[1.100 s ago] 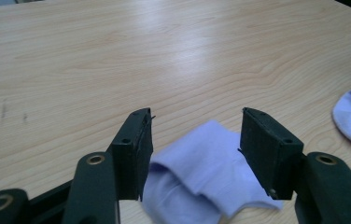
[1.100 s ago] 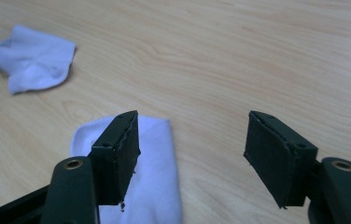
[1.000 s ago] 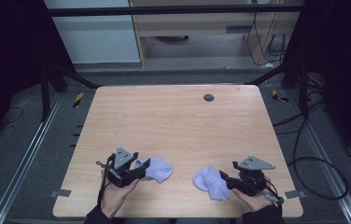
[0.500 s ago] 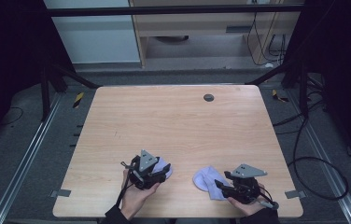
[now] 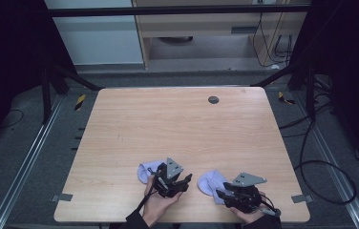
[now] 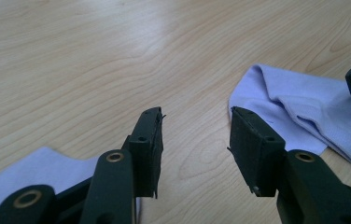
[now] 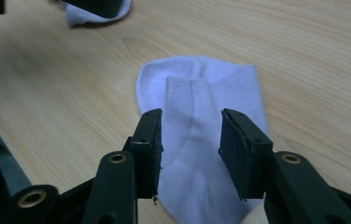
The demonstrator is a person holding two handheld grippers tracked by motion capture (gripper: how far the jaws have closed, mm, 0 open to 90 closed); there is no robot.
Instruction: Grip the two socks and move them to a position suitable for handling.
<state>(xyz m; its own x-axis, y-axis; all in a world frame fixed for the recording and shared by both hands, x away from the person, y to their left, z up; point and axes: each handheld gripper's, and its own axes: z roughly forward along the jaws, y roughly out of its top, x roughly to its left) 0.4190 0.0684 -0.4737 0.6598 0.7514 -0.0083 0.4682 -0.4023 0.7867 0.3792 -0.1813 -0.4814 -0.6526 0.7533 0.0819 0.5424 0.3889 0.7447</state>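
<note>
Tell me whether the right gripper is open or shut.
Open. In its own view the right gripper has its jaws apart above the sock, with cloth visible in the gap between them.

Each claw is matte black plastic: the left claw [image 6: 194,144] and right claw [image 7: 190,149] both have two blocky jaws with small screw holes, brass-ringed pivots behind them, and a grey three-cornered plate on top. Dark sleeves [image 5: 132,220] cover the forearms.

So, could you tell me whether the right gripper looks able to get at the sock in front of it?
Probably yes: the right gripper has its jaws open directly over that sock, and nothing lies between them.
</note>
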